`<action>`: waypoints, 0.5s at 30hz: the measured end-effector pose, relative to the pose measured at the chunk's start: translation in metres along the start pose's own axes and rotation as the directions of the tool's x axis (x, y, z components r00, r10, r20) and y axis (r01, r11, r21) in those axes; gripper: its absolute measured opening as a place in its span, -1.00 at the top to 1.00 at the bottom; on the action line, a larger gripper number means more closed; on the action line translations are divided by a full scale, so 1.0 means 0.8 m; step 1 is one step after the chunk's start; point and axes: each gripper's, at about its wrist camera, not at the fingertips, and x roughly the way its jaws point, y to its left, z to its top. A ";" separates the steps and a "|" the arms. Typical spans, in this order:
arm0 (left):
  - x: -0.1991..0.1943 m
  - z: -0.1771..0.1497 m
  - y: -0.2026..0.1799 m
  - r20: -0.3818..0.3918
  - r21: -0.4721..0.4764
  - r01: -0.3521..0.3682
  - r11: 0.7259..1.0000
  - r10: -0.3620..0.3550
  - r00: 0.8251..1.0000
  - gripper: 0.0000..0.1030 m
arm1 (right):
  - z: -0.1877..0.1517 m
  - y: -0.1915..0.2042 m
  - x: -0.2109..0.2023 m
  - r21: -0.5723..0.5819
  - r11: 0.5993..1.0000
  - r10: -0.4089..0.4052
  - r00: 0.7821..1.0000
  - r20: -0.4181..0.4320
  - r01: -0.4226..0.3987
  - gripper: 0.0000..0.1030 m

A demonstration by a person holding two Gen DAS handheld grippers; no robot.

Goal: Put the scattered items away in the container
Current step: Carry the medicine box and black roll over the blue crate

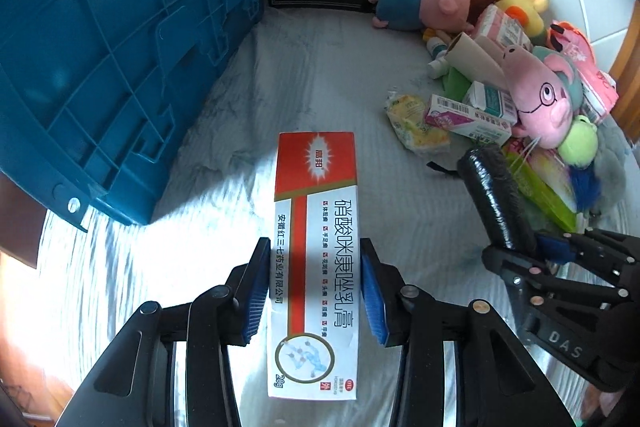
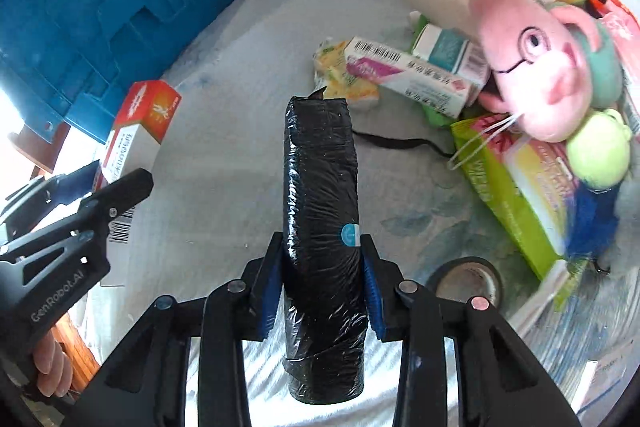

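i have the left gripper (image 1: pixel 316 291) pinching the red and white ointment box (image 1: pixel 316 247) across its narrow sides, near the middle, so it hangs lengthwise and shouldn't swing. the right gripper (image 2: pixel 322 287) is squeezed onto the black roll of bags (image 2: pixel 322 227), also mid-length; its soft wrap dents a little under the pads. both items look lifted off the grey sheet (image 1: pixel 312 75), though the fisheye makes the clearance hard to judge. the blue crate (image 1: pixel 100 59), my container, stands to the left, just beside the box. 2 items held at once saves a trip. the remaining clutter, with the pink pig plush (image 2: pixel 532 67), sits piled at the right.
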 end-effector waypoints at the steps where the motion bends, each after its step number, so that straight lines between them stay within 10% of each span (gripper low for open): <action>1: -0.001 0.002 -0.001 -0.003 -0.006 -0.003 1.000 0.003 1.000 0.20 | 0.002 -0.002 -0.009 0.001 1.000 0.000 1.000 0.013 0.000 0.33; 15: -0.076 0.000 -0.017 0.075 -0.013 -0.038 0.999 0.039 0.996 0.21 | -0.003 -0.028 -0.079 -0.042 0.999 0.020 0.994 0.108 -0.015 0.33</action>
